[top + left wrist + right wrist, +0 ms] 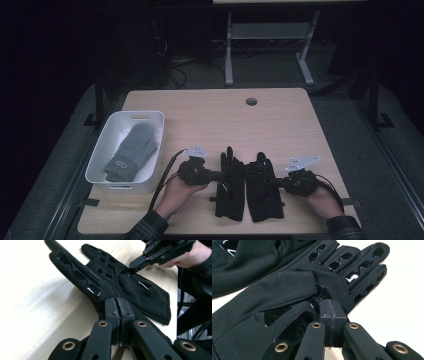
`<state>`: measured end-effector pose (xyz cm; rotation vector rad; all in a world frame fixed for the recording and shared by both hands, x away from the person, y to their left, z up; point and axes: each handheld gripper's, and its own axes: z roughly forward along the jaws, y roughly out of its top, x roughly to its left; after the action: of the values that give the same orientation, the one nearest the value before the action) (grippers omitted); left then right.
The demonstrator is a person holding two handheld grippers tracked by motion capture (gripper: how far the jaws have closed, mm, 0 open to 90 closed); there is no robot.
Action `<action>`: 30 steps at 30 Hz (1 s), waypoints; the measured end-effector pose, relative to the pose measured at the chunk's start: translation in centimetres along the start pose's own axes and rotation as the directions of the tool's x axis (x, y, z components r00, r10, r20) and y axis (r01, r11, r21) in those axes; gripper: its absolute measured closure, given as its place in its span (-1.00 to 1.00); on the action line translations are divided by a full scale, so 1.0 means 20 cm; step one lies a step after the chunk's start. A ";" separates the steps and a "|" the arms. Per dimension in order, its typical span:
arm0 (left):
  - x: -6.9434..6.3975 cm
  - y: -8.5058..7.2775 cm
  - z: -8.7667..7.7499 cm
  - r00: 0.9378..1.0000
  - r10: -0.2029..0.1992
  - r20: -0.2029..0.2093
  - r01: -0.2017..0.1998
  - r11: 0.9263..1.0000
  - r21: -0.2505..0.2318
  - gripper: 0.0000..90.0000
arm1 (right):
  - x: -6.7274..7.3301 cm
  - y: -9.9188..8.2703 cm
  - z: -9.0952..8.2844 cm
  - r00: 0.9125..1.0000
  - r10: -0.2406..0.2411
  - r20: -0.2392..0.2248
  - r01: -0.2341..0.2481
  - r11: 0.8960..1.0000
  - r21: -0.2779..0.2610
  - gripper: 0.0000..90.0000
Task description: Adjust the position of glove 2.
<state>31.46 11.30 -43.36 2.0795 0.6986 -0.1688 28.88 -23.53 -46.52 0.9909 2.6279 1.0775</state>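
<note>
High view: two black gloves lie side by side, fingers pointing away, on the near part of the table (280, 115). The left gripper (220, 175) is laid level, its tip at the outer edge of the left glove (230, 185); the left hand (177, 192) is cupped under its body. The right gripper (276, 183) is likewise held level, tip on the right glove (262, 192), with the right hand (322, 200) behind it. A grey mitten (131, 150) is seen in a white bin (100, 155) at the table's left.

Left gripper view: the jaws are pressed together, pads meeting at a thin seam, with the edge of the left glove (82, 280) pinched at their tip. The right gripper (132, 266) is noted farther off, its tip on the right glove (142, 295).

Right gripper view: the jaws are closed flat against each other, resting at the edge of the right glove (287, 295) near the thumb; whether cloth is caught between the pads cannot be told. The left glove (249, 260) is seen at upper left.
</note>
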 end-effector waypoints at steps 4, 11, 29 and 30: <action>-0.01 0.01 0.00 1.000 0.003 0.009 -0.003 1.000 -0.012 0.95 | 0.01 0.02 0.01 1.000 -0.002 -0.004 0.002 1.000 0.003 1.00; 0.03 0.02 -0.04 1.000 -0.005 -0.003 0.005 0.999 -0.039 0.95 | 0.06 0.07 0.07 0.999 -0.027 -0.023 0.027 1.000 0.009 1.00; 0.04 0.10 -0.05 1.000 0.014 0.013 -0.013 0.998 -0.063 0.95 | 0.13 0.22 0.22 0.996 -0.039 -0.076 0.040 0.999 0.004 1.00; 0.04 0.10 -0.04 1.000 0.013 0.012 -0.012 0.998 -0.061 0.95 | 0.13 0.23 0.23 0.996 -0.043 -0.081 0.044 0.999 0.004 1.00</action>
<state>33.15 11.44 -41.68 2.0223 0.6745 -0.1514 30.79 -16.87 -46.52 0.9051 2.7042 1.1236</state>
